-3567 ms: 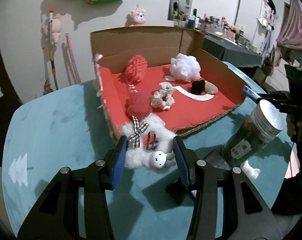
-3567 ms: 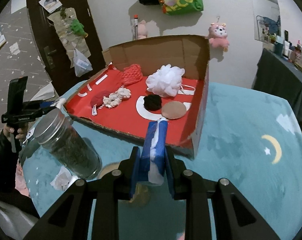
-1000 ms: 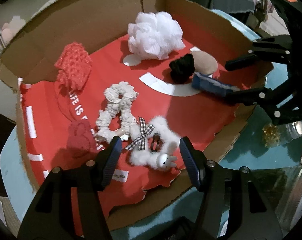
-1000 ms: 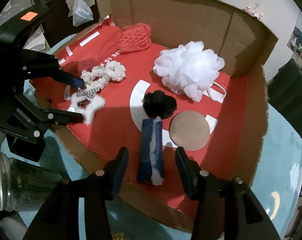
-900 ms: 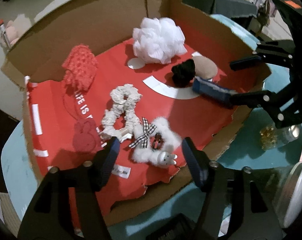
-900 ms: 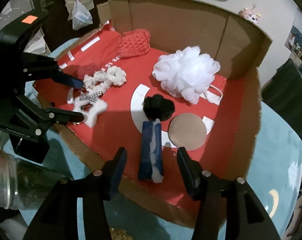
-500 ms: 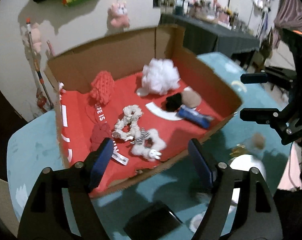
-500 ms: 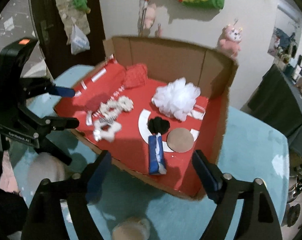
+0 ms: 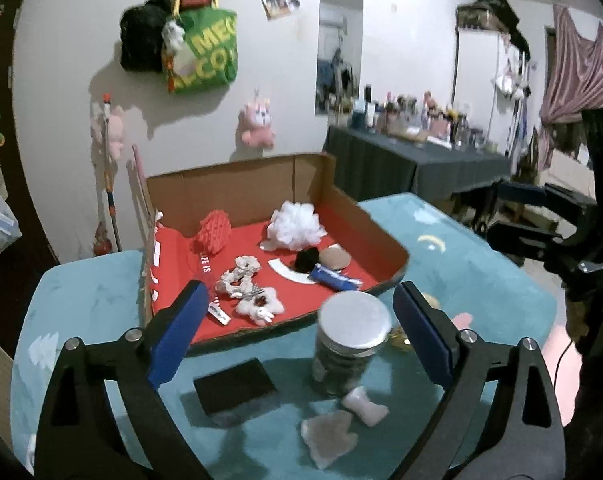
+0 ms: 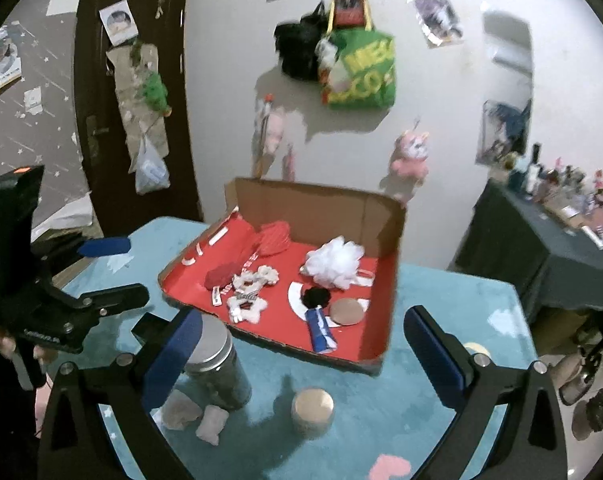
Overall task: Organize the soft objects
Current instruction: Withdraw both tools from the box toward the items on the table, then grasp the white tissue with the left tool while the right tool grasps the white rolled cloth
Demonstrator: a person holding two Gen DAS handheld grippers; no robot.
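While both grippers are hanging wide open and empty above the teal table [image 9: 81, 292], the sorting step looks to be between picks. The left gripper [image 9: 297, 332] is framing the lower middle of its view, blue pads spread far apart with nothing between them; the right gripper [image 10: 301, 354] is doing the same in its own view.

Sitting at the centre of both views, the cardboard box [image 10: 321, 204] with its red lining is holding most of the soft things: the white bath pouf [image 9: 297, 226] toward the back, the red knitted piece [image 9: 213, 230] at upper left, the black scrunchie [image 9: 307, 260], the cream scrunchie [image 9: 239, 274], the white fluffy bunny clip [image 9: 259, 306] near the front edge, and the blue wrapped packet [image 9: 333, 278] at the right front.

Outside the box, two small pale soft pieces [image 9: 343, 426] are lying on the table at lower centre, just beside the metal-lidded jar [image 9: 349, 344]. I judge these are what is remaining. The next move is probably calling for one gripper to be lowered over a pale piece, steering clear of the jar, then closing gently.
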